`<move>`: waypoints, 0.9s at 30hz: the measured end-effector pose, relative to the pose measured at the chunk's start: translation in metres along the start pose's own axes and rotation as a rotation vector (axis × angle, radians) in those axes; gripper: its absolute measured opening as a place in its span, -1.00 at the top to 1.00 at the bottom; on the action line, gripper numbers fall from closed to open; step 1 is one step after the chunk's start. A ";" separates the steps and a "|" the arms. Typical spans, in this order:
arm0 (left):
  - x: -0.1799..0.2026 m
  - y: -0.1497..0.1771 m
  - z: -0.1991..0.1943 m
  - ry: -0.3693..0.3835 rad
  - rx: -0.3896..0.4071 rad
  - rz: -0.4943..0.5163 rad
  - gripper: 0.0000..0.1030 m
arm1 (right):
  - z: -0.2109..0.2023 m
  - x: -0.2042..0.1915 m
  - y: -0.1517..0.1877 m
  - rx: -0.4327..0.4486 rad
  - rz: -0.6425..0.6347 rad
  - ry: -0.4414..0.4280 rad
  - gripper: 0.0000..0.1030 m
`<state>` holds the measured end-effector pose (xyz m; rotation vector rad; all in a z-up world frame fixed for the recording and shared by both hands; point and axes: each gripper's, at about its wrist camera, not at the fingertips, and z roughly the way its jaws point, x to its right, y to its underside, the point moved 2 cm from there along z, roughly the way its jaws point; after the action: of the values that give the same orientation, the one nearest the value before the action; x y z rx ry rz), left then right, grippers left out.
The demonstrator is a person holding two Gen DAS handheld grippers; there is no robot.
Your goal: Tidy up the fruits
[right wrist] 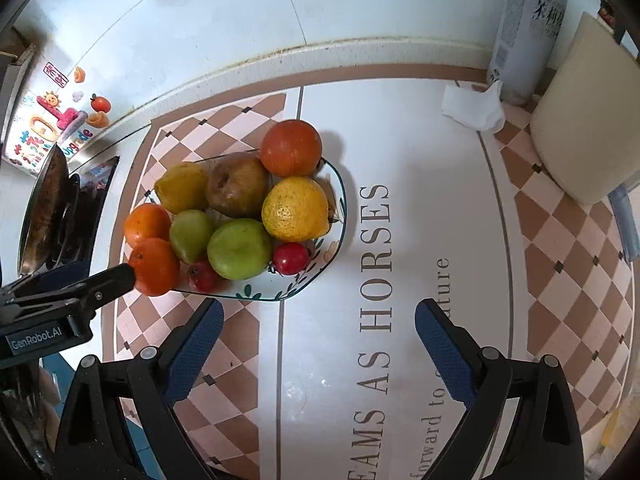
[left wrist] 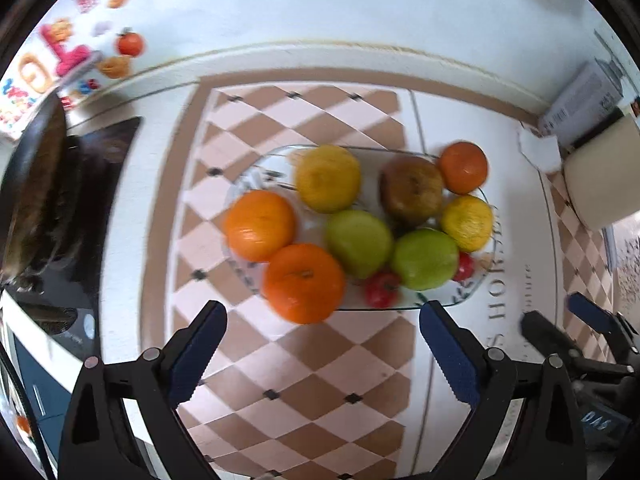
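The left gripper (left wrist: 322, 354) hangs with its blue-padded fingers spread wide and nothing between them, just short of the near rim of the glass plate (left wrist: 472, 294). The right gripper (right wrist: 318, 350) is likewise spread and empty, above the printed tablecloth (right wrist: 400, 128) beside the plate's corner.

The plate holds all the fruit, heaped together and touching. Nearest the left gripper sits a large orange (left wrist: 304, 283), bulging over the rim, with a second orange (left wrist: 260, 226) just behind it. Two green apples (left wrist: 359, 243) lie side by side in the middle. Behind them are a yellow citrus (left wrist: 328, 178) and a brownish pear-like fruit (left wrist: 411, 191). At the far right corner rests a darker orange (left wrist: 464, 167), with a yellow lemon-like fruit (left wrist: 468, 223) beside it. Two small red fruits (left wrist: 382, 289) are tucked along the near edge under the apples.

Left of the plate stands a dark pan (right wrist: 42, 208); to the right, a cream cylindrical container (right wrist: 584, 128), a crumpled white tissue (right wrist: 474, 106) and a printed can (right wrist: 528, 32).
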<state>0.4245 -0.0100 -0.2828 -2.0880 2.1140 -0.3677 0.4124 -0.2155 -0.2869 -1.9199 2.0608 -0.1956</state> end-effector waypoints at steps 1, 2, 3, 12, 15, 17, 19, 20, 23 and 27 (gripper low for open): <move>-0.006 0.003 -0.005 -0.010 0.020 -0.014 -0.92 | -0.004 -0.002 0.002 0.004 -0.004 0.003 -0.91; -0.011 0.006 -0.011 -0.017 0.039 -0.022 -0.92 | -0.009 -0.005 0.003 0.012 -0.008 0.006 -0.91; -0.013 0.008 -0.015 -0.021 0.051 -0.022 -0.92 | -0.015 -0.008 0.005 0.022 -0.010 0.012 -0.91; -0.035 0.046 -0.075 -0.030 0.170 0.006 -0.92 | -0.079 -0.038 0.040 0.134 0.003 0.021 -0.91; -0.044 0.061 -0.098 -0.021 0.212 0.010 -0.92 | -0.103 -0.049 0.060 0.175 0.011 0.024 -0.91; -0.049 0.074 -0.114 -0.016 0.239 0.013 -0.92 | -0.120 -0.056 0.076 0.203 0.021 0.023 -0.91; -0.055 0.086 -0.129 -0.015 0.264 0.018 -0.92 | -0.135 -0.061 0.090 0.224 0.027 0.017 -0.91; -0.057 0.092 -0.136 -0.010 0.274 0.020 -0.92 | -0.143 -0.064 0.098 0.236 0.028 0.016 -0.91; -0.063 0.112 -0.158 0.001 0.314 0.029 -0.92 | -0.172 -0.075 0.120 0.277 0.026 0.022 -0.91; -0.070 0.143 -0.188 -0.008 0.385 0.049 -0.92 | -0.206 -0.087 0.150 0.336 0.020 0.042 -0.91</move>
<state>0.2366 0.0731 -0.1470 -1.8106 1.9006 -0.6954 0.2082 -0.1399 -0.1277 -1.7025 1.9265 -0.5447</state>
